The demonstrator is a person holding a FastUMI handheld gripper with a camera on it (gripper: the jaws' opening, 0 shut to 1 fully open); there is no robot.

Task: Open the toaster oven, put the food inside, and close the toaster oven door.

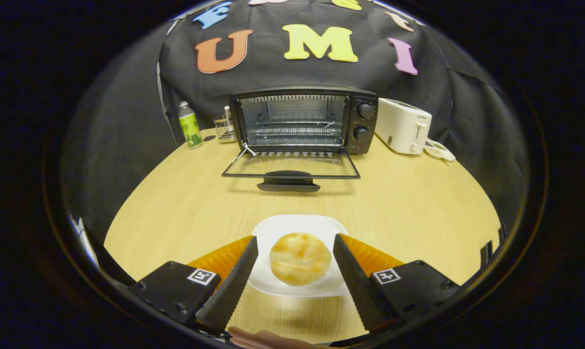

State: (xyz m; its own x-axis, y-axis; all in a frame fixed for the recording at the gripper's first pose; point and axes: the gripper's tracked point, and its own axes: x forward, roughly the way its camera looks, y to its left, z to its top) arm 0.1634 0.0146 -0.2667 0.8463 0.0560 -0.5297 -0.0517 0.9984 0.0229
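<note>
- The toaster oven (302, 121) sits in the upper centre of the frame, at the far side of the wooden table (418, 203). Its door (291, 165) is folded down flat toward the camera, and the wire rack (294, 131) inside is exposed. The opening step appears done.
- The food, a round golden bun (300, 258), rests on a white plate (297, 228) in the lower centre of the frame, well apart from the oven.
- The gripper (295, 245) is spread wide. One finger stands on each side of the bun, and a visible gap remains on both sides. Nothing is pinched.
- Step in hand, as judged: grasp the bun.
- Keep the bun centred between the fingers before closing, so that both pads meet it at the same time.
- Whether the fingertips are low enough to reach the widest part of the bun cannot be told from this view. Lower them if needed, but keep them off the plate rim.
- Close slowly. The bun looks soft and is likely to dent or tear under firm pressure.
- Lift straight up so that the plate does not drag along.
- Carry the bun forward over the lowered door and its handle (288, 184), and clear both.
- A green bottle (190, 125) stands to the upper left of the oven and a white toaster (403, 126) to the upper right. Neither lies on the direct path.
</note>
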